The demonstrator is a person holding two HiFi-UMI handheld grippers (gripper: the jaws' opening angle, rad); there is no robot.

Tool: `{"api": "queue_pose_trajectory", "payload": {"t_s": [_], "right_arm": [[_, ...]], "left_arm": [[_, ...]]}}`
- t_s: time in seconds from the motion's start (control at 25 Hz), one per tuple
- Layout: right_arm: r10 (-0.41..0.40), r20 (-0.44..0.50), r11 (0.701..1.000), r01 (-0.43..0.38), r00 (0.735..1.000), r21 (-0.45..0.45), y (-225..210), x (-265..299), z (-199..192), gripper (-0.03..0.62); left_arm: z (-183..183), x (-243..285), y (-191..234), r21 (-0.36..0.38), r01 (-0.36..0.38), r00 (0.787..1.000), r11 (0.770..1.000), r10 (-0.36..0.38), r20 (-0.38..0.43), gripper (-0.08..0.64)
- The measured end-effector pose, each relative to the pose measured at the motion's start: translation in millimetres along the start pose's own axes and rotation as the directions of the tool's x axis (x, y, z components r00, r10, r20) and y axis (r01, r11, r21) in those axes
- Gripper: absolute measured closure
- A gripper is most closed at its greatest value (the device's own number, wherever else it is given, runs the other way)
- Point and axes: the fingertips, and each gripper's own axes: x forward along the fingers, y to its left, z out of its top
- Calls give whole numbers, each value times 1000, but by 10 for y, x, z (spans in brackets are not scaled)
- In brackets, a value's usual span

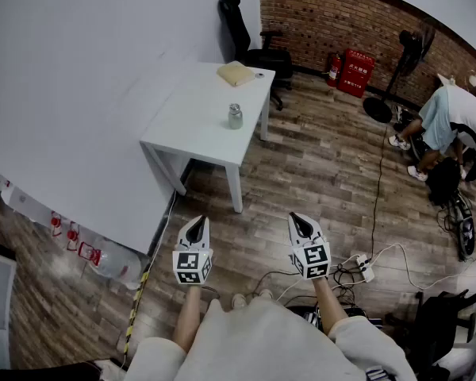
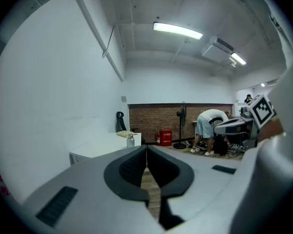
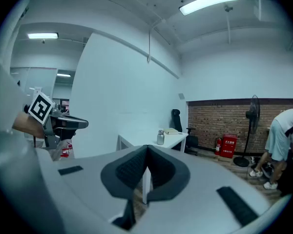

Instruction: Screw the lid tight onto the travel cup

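left gripper: jaws pressed together, nothing between them, held above the wood floor
right gripper: jaws pressed together, empty, level with the left one, apart from it
power strip: on the floor just right of the right gripper
table: white, ahead of both grippers, against the wall
travel cup: upright on the table, ahead of and well apart from both grippers, cap on top
tan pad: far end of the table, beyond the cup
office chair: past the table
person: far ahead on the right, bent over
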Motion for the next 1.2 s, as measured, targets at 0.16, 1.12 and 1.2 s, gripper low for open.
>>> {"api": "queue_pose_trajectory", "payload": {"t_s": [0.16, 1.12, 1.2], "right_arm": [[-3, 2, 1000, 3, 1000, 6, -23, -52, -10, 594], [53, 0, 999, -53, 999, 11, -212, 428, -90, 592], [52, -4, 999, -52, 999, 11, -239, 556, -90, 592]], "left_arm": [[13, -18, -45, 3, -1, 1000, 1000, 1, -4, 551], [-47, 433, -87, -5, -26, 999, 1000, 26, -24, 551], [-67, 560, -22, -7, -21, 999, 1000, 21, -28, 551]]}}
